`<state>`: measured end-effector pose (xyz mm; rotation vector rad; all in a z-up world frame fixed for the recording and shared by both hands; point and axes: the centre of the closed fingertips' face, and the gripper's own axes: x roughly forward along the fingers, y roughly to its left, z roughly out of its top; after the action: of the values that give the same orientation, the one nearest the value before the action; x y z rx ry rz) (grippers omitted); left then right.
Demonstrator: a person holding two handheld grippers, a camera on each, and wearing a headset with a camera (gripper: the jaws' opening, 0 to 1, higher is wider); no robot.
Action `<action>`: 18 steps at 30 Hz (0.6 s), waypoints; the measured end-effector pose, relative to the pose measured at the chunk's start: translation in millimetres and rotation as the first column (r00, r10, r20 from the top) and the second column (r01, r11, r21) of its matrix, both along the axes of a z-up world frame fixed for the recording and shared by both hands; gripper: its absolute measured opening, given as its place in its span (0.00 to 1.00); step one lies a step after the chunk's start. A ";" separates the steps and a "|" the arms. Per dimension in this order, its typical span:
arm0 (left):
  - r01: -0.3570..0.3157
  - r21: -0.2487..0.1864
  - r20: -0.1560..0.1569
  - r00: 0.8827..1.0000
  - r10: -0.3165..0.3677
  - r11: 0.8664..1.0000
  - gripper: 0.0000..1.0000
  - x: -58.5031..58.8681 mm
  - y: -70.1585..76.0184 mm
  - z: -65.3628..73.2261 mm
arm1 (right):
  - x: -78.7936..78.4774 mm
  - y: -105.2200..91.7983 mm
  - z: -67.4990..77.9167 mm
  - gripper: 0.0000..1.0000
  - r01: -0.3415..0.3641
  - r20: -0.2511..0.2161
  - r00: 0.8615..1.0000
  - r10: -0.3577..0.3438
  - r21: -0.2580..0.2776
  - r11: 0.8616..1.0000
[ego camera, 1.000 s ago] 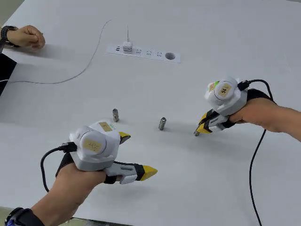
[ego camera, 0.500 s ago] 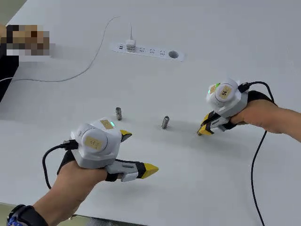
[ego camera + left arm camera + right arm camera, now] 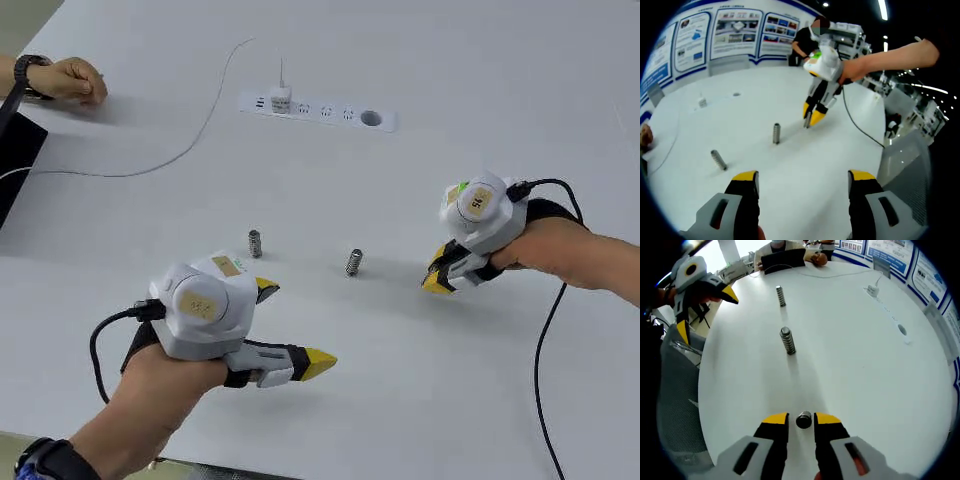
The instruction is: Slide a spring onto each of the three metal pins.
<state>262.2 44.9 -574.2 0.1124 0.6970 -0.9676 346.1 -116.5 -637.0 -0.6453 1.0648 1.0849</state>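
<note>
1. On the white workbench [image 3: 330, 190], mid-field: two metal pins stand upright and well apart, the left pin [image 3: 255, 243] and the middle pin [image 3: 353, 262]. Each carries a coiled spring, so these two look done.
2. Right of them, at the right gripper [image 3: 438, 281]: the third pin [image 3: 804, 420] stands with its round head between the yellow tips. The jaws are drawn narrow and appear to pinch it from both sides, probably to keep it upright. Whether a spring sits on it cannot be told.
3. Left gripper [image 3: 292, 326]: held low at the near edge, well clear of all three pins. Its jaws are spread wide with nothing between them, and it seems parked out of the way.
4. Far side: a power strip [image 3: 318, 111] with a cable [image 3: 190, 145] running off left, apart from the work. Another person's hand [image 3: 68, 79] rests at the bench corner.
5. Change over the last second: the whole head view has drifted slightly right, which is camera motion. The pins keep their places. A small grey end then visible below the right gripper's tips is now covered by them. The left gripper is unchanged.
</note>
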 end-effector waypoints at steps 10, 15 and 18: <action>-0.002 0.002 0.004 1.000 0.002 1.000 0.74 -0.2 3.7 1.4 | -4.0 -18.1 6.4 0.35 0.129 0.010 0.992 -0.130 0.049 0.990; -0.012 0.001 0.004 1.000 0.012 1.000 0.74 1.5 6.1 1.5 | -7.7 -23.6 12.7 0.47 0.194 0.004 0.981 -0.195 0.097 0.976; -0.019 0.002 0.002 1.000 0.019 1.000 0.75 2.7 7.8 0.3 | -9.3 -26.8 16.6 0.49 0.252 -0.004 0.967 -0.254 0.134 0.958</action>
<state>265.0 52.7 -573.9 0.1084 0.6963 -0.9485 336.7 -143.3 -620.4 -0.3960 1.0223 0.9182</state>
